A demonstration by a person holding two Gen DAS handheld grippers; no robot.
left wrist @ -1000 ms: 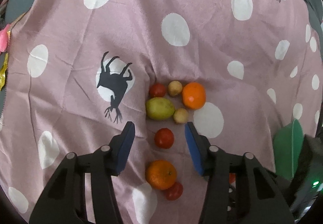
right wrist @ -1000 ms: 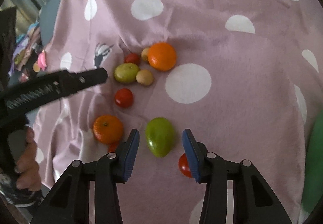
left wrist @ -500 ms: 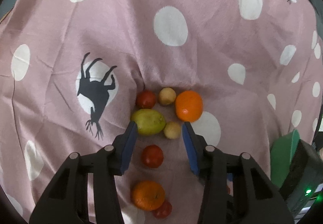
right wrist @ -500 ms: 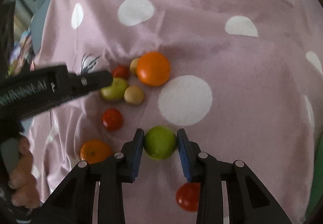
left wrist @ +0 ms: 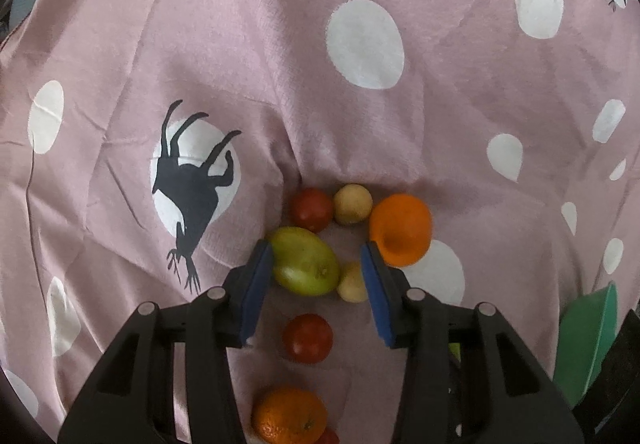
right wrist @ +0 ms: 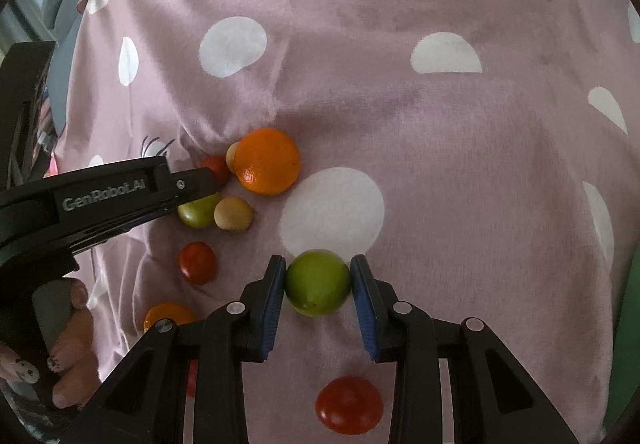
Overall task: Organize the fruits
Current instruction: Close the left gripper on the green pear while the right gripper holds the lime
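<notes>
My right gripper (right wrist: 319, 284) is shut on a round green fruit (right wrist: 318, 282) and holds it over the purple cloth. My left gripper (left wrist: 316, 272) is open, its pads on either side of a green-yellow fruit (left wrist: 305, 261) and a small beige fruit (left wrist: 352, 281). Beyond them lie a red fruit (left wrist: 311, 209), another beige fruit (left wrist: 353, 203) and an orange (left wrist: 401, 229). Nearer lie a red fruit (left wrist: 307, 338) and a second orange (left wrist: 289, 420). The right wrist view shows the same cluster, with the orange (right wrist: 267, 161) at its far side, and a red fruit (right wrist: 349, 404) below my fingers.
A purple cloth with white dots (left wrist: 364, 44) covers the whole surface, with a black animal print (left wrist: 192, 184) at the left. A green object (left wrist: 588, 348) sits at the right edge. The person's hand (right wrist: 60, 328) holds the left gripper handle at the lower left.
The left gripper has moved forward, so its open pads now flank the green-yellow fruit. The right gripper closed on the green fruit and lifted it a little toward the cluster.
</notes>
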